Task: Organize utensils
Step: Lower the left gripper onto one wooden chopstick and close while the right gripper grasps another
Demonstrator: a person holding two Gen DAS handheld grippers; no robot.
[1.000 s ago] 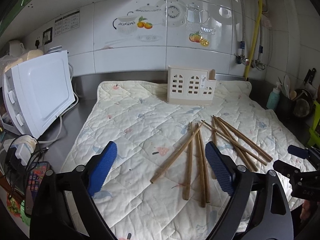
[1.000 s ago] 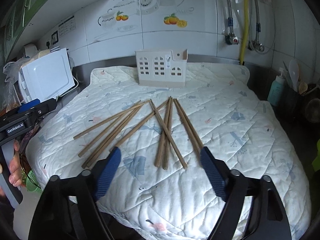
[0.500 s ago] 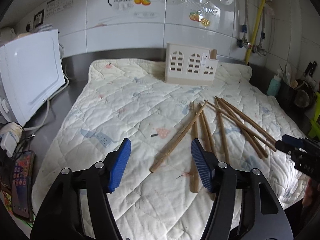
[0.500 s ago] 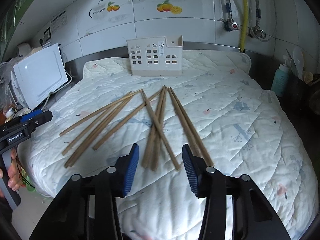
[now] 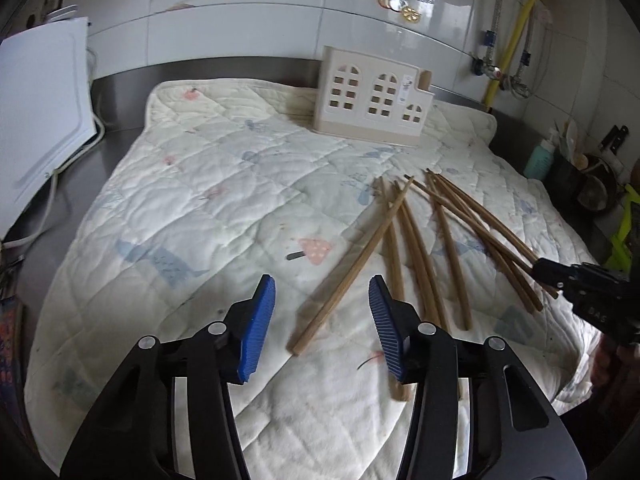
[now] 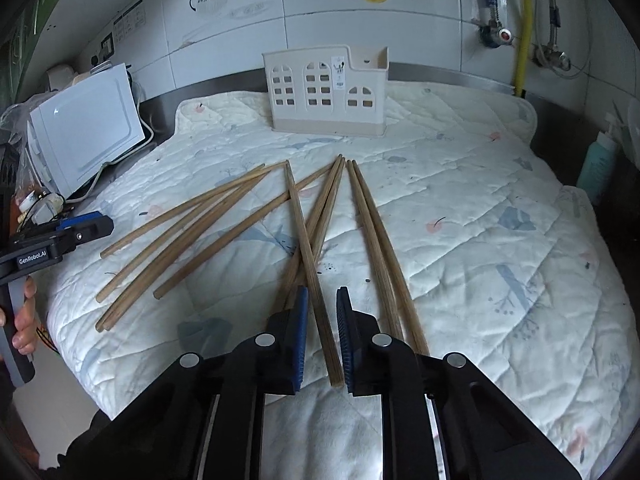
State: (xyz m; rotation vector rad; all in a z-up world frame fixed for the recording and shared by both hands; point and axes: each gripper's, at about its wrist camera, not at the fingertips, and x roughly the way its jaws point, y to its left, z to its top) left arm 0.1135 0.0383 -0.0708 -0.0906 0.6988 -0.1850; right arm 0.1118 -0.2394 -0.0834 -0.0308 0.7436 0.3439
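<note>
Long brown wooden chopsticks (image 6: 224,224) lie scattered across the quilted mat (image 6: 480,208). Your right gripper (image 6: 322,300) is closing around one chopstick (image 6: 310,252); your left gripper (image 5: 322,294), half-open, is closing around another chopstick (image 5: 352,264).

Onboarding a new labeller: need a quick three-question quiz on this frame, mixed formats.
1. True or false: the utensil holder already has chopsticks standing in it.
2. Which gripper has a single chopstick lying between its closing jaws? A) left gripper B) right gripper
3. Fill in: the chopsticks lie on a quilted ____.

Key:
1. False; none show above its rim.
2. B. The left gripper's jaws are closing too, with the near end of another chopstick in front of them, not yet between the pads.
3. Mat.
</note>
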